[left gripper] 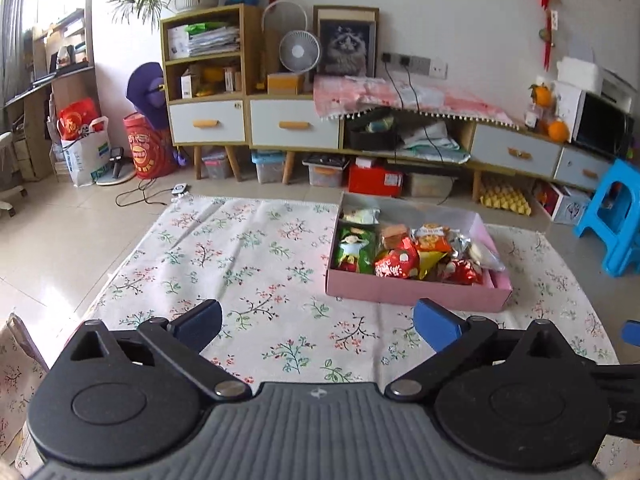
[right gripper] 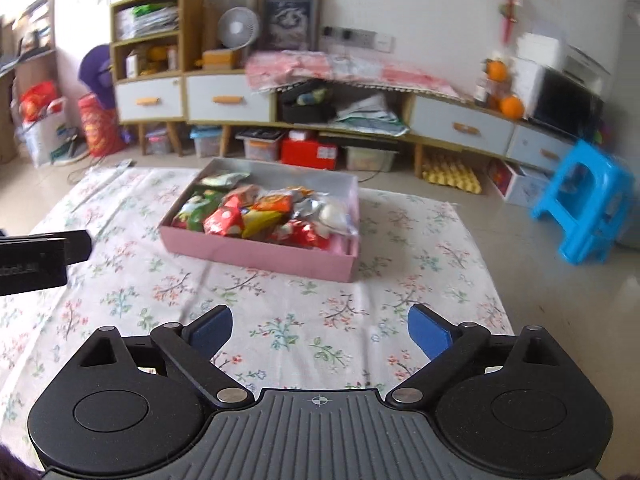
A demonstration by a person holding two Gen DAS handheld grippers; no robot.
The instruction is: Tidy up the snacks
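The fingers of the left gripper (left gripper: 318,326) and the right gripper (right gripper: 320,330) are spread wide with nothing between them, both held above the floral cloth (left gripper: 248,256) short of the pink box (left gripper: 416,294). The snacks (left gripper: 404,250) all lie inside that box, heaped loosely toward its near end, with a green packet (left gripper: 354,250) along its left wall. No loose packet shows on the cloth, which suggests the gathering is largely done and the released grippers are simply held clear.
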